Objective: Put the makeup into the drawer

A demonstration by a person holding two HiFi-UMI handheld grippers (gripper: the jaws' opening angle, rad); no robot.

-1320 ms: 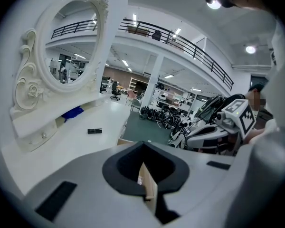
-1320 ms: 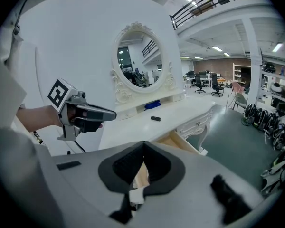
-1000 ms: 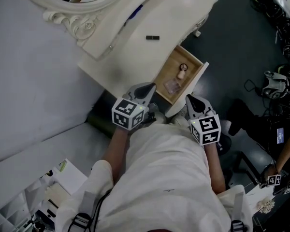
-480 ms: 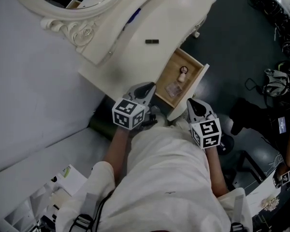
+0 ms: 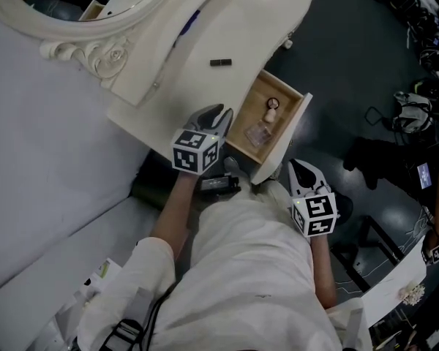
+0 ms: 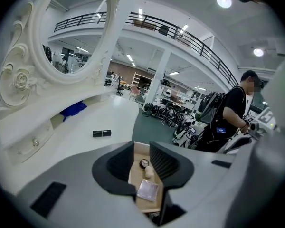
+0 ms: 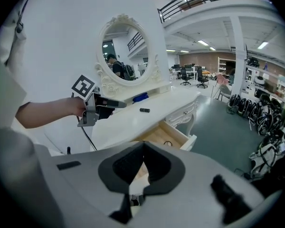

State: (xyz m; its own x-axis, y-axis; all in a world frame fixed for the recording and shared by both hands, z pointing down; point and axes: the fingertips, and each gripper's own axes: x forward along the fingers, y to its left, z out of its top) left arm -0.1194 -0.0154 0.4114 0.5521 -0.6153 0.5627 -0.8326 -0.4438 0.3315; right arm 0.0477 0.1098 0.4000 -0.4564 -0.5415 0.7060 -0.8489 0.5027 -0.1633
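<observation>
The wooden drawer [image 5: 295, 123] of the white dressing table [image 5: 234, 20] stands pulled out. In it lie a round compact [image 5: 272, 102], a small pale bottle [image 5: 270, 114] and a clear square case [image 5: 258, 133]. A black makeup tube [image 5: 220, 62] lies on the table top, also seen as the tube [image 6: 101, 133] in the left gripper view. My left gripper [image 5: 218, 114] hovers over the table's near edge beside the drawer; its jaws are opening, with nothing between them. My right gripper [image 5: 301, 171] is shut and empty, near the drawer's front panel.
An oval mirror [image 6: 73, 32] in a carved frame stands at the back of the table, with a blue item [image 6: 73, 109] on the shelf under it. A person in black [image 6: 232, 113] stands to the right. Cables and equipment lie on the dark floor [image 5: 351, 64].
My left gripper has moved forward over the table's edge towards the drawer, and its jaws have parted a little. The right gripper has stayed roughly in place.
</observation>
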